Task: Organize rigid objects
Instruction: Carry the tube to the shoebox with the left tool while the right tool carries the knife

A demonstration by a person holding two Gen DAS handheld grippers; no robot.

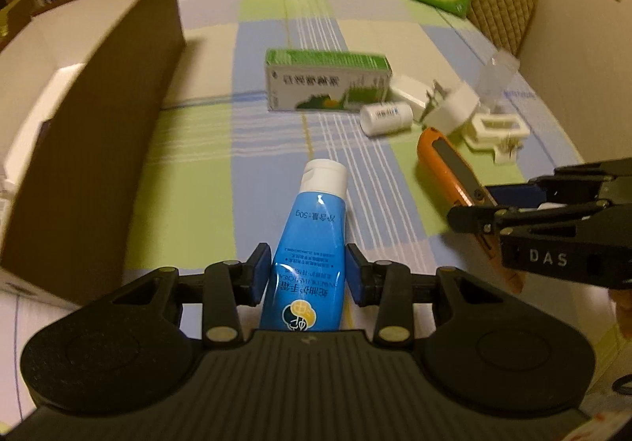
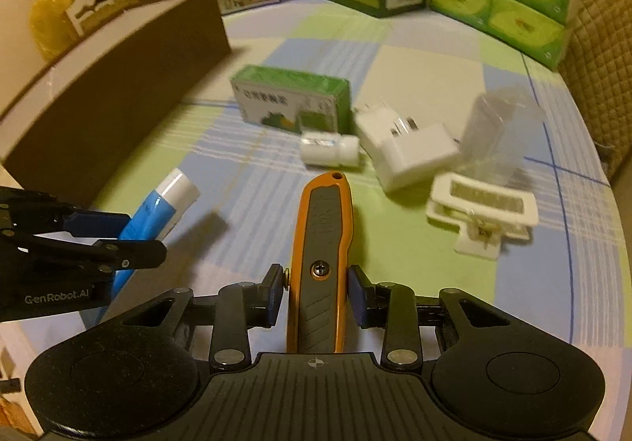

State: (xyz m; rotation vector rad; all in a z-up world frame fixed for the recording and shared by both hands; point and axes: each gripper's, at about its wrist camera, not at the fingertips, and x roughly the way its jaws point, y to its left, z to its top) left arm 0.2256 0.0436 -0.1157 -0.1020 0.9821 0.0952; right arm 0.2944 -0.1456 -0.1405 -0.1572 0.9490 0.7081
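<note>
My left gripper (image 1: 308, 275) has its jaws pinched on the blue tube (image 1: 312, 243), low on its soft, squashy body. My right gripper (image 2: 316, 291) clamps the orange utility knife (image 2: 322, 243) mid-handle between the jaws; stiff, heavier, rubbery grip.

An open brown cardboard box (image 2: 118, 93) stands at the left of the checked-cloth surface (image 2: 434, 57). Right of it lies a green-and-white carton (image 2: 292, 101), with a small white bottle (image 2: 330, 150) just before it and a white plug adapter (image 2: 407, 152) beside that. A white plastic clip (image 2: 482, 212) lies farther right.
</note>
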